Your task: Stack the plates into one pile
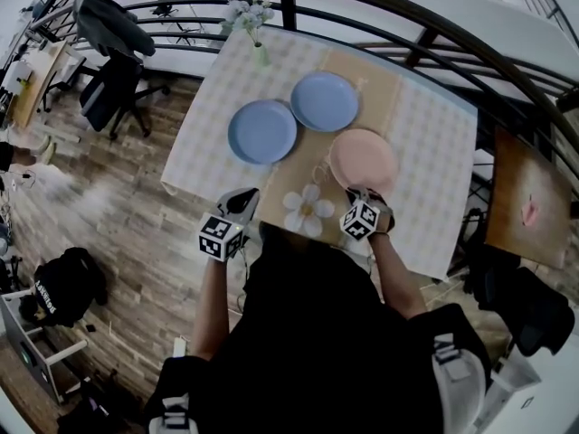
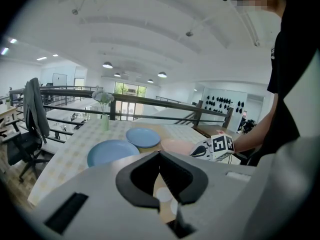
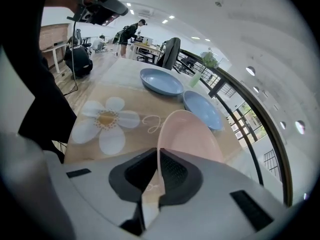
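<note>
Whoever is doing this wears a black short-sleeved top (image 1: pixel 308 324), plain all over. The left gripper (image 1: pixel 246 197) has a pale grey moulded housing with matt black jaw pads that form a rounded V. A dark rectangular slot is sunk into the housing at about eight o'clock from the pads. The right gripper (image 1: pixel 366 194) is built the same, with its slot at four o'clock. Each carries a white cube (image 1: pixel 220 236) printed with black square markers.
</note>
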A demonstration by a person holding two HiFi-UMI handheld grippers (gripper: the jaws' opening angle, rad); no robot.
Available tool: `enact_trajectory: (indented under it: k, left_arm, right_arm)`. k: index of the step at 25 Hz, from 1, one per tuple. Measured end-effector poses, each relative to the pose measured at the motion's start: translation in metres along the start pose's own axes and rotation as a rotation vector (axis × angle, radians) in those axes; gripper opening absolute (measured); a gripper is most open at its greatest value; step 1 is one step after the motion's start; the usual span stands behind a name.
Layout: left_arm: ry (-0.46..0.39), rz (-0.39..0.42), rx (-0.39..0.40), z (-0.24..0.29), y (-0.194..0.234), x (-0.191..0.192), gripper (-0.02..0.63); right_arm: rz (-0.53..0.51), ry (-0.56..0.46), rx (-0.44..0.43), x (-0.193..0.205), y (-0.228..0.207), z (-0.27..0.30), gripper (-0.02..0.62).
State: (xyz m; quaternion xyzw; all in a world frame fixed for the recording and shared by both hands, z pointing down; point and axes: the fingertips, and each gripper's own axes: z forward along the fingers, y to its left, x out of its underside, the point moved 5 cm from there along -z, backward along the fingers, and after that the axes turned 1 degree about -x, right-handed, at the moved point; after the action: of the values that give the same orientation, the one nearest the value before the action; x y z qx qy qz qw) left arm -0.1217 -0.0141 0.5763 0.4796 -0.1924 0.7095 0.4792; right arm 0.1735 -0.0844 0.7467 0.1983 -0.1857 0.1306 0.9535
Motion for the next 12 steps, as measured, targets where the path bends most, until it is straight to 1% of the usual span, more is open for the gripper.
enact_trajectory:
  k: [7, 12]
  left_arm:
    - [0.004, 0.011, 0.032, 0.005, 0.012, -0.004, 0.002]
    - [-0.013, 0.024, 0.053, 0.005, 0.025, -0.012, 0.002]
  right_arm:
    - [0.032, -0.006, 0.057, -0.013, -0.015, -0.008, 0.014]
    - [0.041, -0.007, 0.096, -0.026, -0.024, -0.009, 0.015]
